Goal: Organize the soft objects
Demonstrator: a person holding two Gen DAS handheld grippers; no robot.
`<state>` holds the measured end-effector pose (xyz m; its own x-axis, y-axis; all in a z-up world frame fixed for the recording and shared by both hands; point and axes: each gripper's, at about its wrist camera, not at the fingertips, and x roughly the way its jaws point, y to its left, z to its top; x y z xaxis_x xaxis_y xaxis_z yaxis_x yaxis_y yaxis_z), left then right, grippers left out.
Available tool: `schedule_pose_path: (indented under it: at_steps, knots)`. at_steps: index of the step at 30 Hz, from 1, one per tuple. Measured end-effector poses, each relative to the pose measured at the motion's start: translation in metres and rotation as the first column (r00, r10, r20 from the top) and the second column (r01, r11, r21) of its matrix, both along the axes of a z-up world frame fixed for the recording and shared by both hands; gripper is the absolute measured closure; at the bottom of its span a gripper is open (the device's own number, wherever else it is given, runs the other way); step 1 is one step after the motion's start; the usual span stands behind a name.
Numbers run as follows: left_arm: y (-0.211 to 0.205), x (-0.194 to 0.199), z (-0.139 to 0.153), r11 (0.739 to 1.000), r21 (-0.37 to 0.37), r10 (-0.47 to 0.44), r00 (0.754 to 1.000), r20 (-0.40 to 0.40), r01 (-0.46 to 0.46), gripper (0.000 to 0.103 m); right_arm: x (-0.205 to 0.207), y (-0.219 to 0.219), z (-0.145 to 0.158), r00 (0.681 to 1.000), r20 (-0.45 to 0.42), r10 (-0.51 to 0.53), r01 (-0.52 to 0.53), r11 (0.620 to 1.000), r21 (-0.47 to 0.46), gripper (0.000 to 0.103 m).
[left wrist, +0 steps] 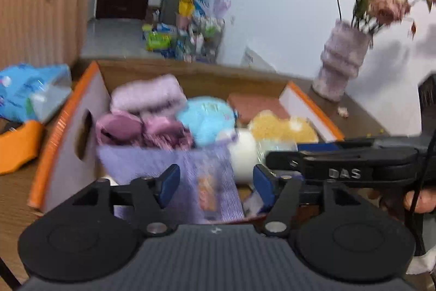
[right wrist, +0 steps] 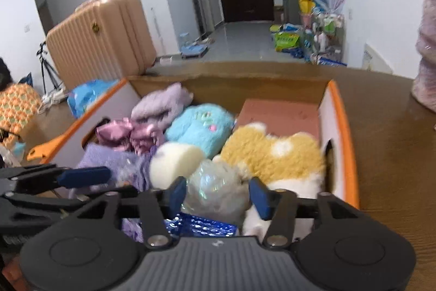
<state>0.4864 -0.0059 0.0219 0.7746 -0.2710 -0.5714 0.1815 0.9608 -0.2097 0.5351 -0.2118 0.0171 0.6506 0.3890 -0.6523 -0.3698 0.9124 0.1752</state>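
A cardboard box (left wrist: 65, 122) with orange edges holds the soft things: a lilac towel (left wrist: 147, 94), pink satin cloth (left wrist: 141, 127), a blue plush (left wrist: 207, 119), a yellow plush (left wrist: 280, 127) and a white foam block (left wrist: 244, 154). My left gripper (left wrist: 216, 186) stands open over a lavender knitted cloth (left wrist: 190, 168) at the box's near side; the pads do not press it. In the right wrist view my right gripper (right wrist: 218, 197) is open around a clear plastic-wrapped bundle (right wrist: 218, 190), with the yellow plush (right wrist: 272, 152) just beyond. The left gripper (right wrist: 90, 183) shows side-on at the left.
The box stands on a wooden table (right wrist: 395, 154). A vase of pink flowers (left wrist: 340, 64) is at the back right and a blue package (left wrist: 32, 92) lies to the box's left. A pink suitcase (right wrist: 100, 37) stands behind. A hand (left wrist: 419, 198) holds the right gripper.
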Motion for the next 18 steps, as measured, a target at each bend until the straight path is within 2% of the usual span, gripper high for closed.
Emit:
schedule_pose_path:
  at_steps: [4,11,14,18]
  knots:
    - [0.021,-0.016,0.034,0.999,-0.007,0.043,0.998,0.047,-0.043,0.04,-0.019,-0.016,0.038,0.997,0.071,-0.014,0.015,1.0,-0.01,0.049]
    - [0.045,-0.062,0.106,0.995,0.049,0.083,0.984,0.158,-0.092,0.036,-0.07,-0.04,0.111,0.979,0.2,-0.028,0.033,0.999,-0.023,0.044]
    - [0.046,-0.083,0.12,0.992,0.069,0.093,0.977,0.19,-0.108,0.035,-0.095,-0.047,0.132,0.968,0.248,-0.043,0.049,0.999,-0.015,0.04]
    - [0.041,-0.108,0.126,0.99,0.074,0.105,0.973,0.205,-0.123,0.035,-0.121,-0.044,0.141,0.955,0.292,-0.041,0.04,0.999,0.007,0.037]
